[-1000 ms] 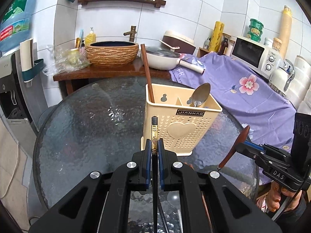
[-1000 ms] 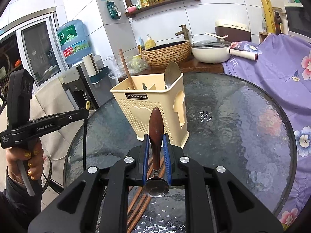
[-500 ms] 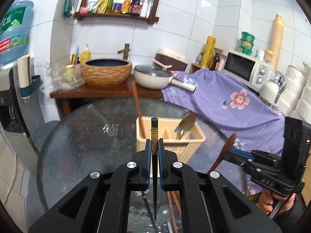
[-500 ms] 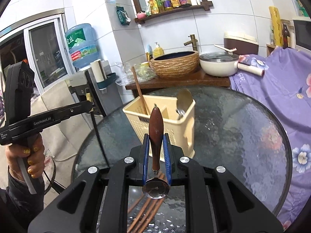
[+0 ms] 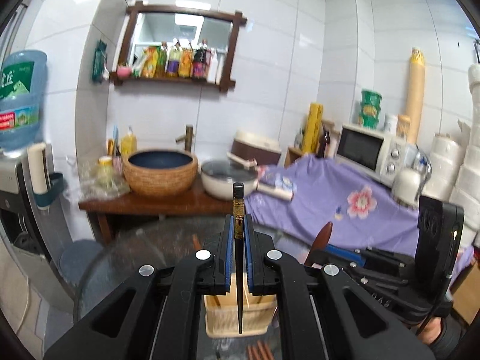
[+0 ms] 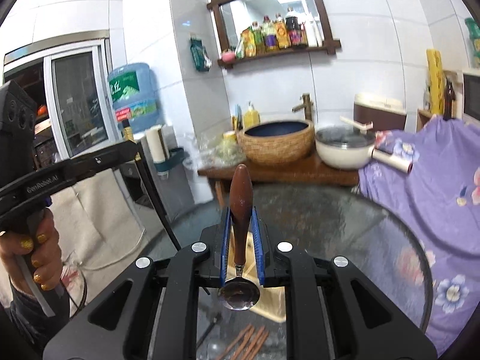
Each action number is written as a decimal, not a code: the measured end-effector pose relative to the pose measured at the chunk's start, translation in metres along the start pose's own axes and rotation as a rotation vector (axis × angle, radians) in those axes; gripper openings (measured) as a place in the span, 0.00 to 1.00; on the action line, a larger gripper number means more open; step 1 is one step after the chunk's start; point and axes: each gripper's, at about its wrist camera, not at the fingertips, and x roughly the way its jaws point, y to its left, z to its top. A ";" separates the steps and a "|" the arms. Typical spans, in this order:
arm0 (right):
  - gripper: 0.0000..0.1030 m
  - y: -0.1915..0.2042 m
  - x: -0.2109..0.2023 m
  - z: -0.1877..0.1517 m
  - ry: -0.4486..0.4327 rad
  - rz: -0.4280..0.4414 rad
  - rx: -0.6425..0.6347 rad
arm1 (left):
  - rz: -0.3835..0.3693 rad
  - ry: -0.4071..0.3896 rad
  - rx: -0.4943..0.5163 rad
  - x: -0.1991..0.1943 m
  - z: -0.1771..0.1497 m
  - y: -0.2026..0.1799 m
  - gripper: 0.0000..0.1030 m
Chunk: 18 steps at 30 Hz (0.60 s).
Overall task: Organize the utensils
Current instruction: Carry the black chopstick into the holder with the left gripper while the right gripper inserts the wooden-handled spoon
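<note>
My left gripper (image 5: 238, 225) is shut on a black chopstick (image 5: 238, 258) with a gold band, held upright with its thin tip hanging down. Below it stands the cream utensil holder (image 5: 231, 318), mostly hidden by the gripper body. My right gripper (image 6: 241, 219) is shut on the brown wooden handle of a spoon (image 6: 241, 207), whose metal bowl (image 6: 238, 295) points toward the camera. The right gripper also shows at the right of the left wrist view (image 5: 325, 240). In the right wrist view only a corner of the holder (image 6: 270, 306) shows. Several brown chopsticks (image 6: 246, 342) lie on the glass table (image 6: 345, 228).
A wooden counter (image 5: 156, 201) behind the table carries a woven basin (image 5: 160, 172) and a white pot (image 5: 229, 180). A purple flowered cloth (image 5: 330, 210) covers the right side, with a microwave (image 5: 369, 153). A water dispenser (image 6: 135, 99) stands at left. A hand (image 6: 33, 258) holds the left gripper.
Both grippers have risen well above the table, each keeping its utensil. The holder has slid from the middle of both views down behind the gripper bodies.
</note>
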 end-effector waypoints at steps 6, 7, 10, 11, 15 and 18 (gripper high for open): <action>0.15 -0.003 0.019 0.022 -0.044 -0.058 -0.016 | 0.059 -0.040 -0.026 0.024 0.023 0.003 0.06; 0.15 -0.003 0.021 0.021 -0.047 -0.065 -0.021 | 0.067 -0.036 -0.027 0.029 0.022 0.003 0.06; 0.15 -0.005 0.034 0.010 -0.038 -0.088 -0.029 | 0.097 -0.021 -0.026 0.047 0.011 0.003 0.06; 0.15 -0.007 0.039 0.004 -0.028 -0.093 -0.027 | 0.101 -0.005 -0.030 0.056 0.004 0.004 0.06; 0.15 -0.010 0.055 -0.019 0.016 -0.105 -0.030 | 0.113 0.038 -0.029 0.076 -0.019 0.007 0.06; 0.15 -0.010 0.063 -0.036 0.042 -0.110 -0.043 | 0.107 0.071 -0.030 0.085 -0.035 0.009 0.06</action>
